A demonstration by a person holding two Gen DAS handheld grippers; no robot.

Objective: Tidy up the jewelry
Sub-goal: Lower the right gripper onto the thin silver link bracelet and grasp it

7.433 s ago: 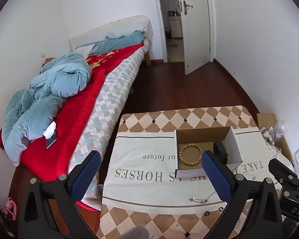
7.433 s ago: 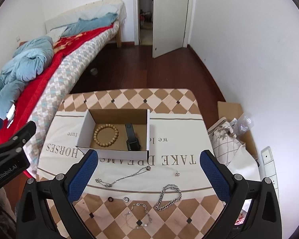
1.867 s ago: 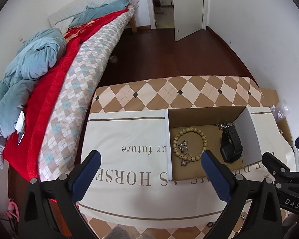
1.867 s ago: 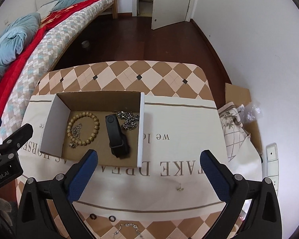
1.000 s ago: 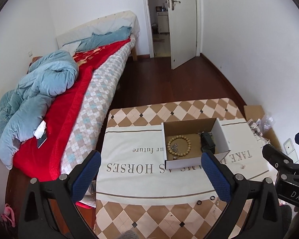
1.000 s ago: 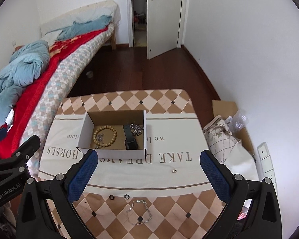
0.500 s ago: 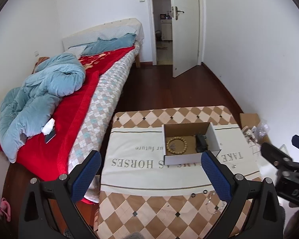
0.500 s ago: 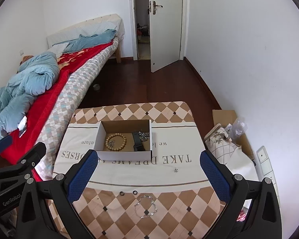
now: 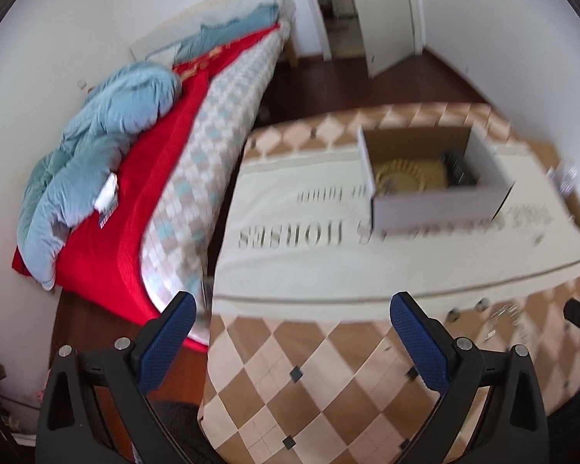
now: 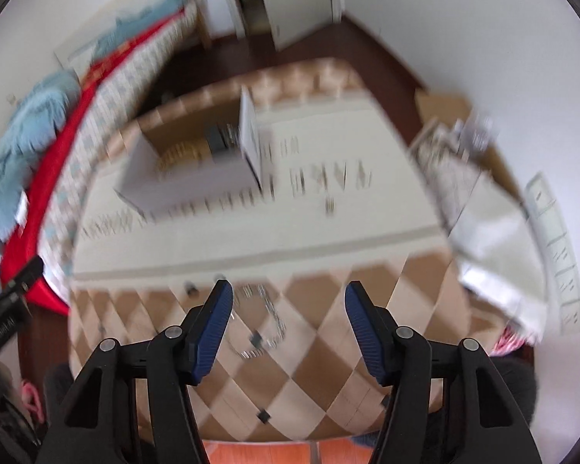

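I see the silver chain bracelet low in the middle of the right wrist frame, lying in a loose loop on the checked table and smeared by motion blur. It sits between the two blue pads of my right gripper, nearer the left pad, with nothing pressing on it; those jaws have just been closing and now stand at a middling gap. Two small dark rings lie just left of the bracelet, near the hem of the cream cloth. In the upper left of that frame the cardboard box stands on the cloth, holding a wooden bead bracelet and a dark band I cannot make out clearly. A tiny blurred item rests on the cloth right of the box

In the left wrist frame my left gripper hangs over the table's near edge, jaws wide with nothing between them. The bed with a red cover and a blue quilt fills the left side
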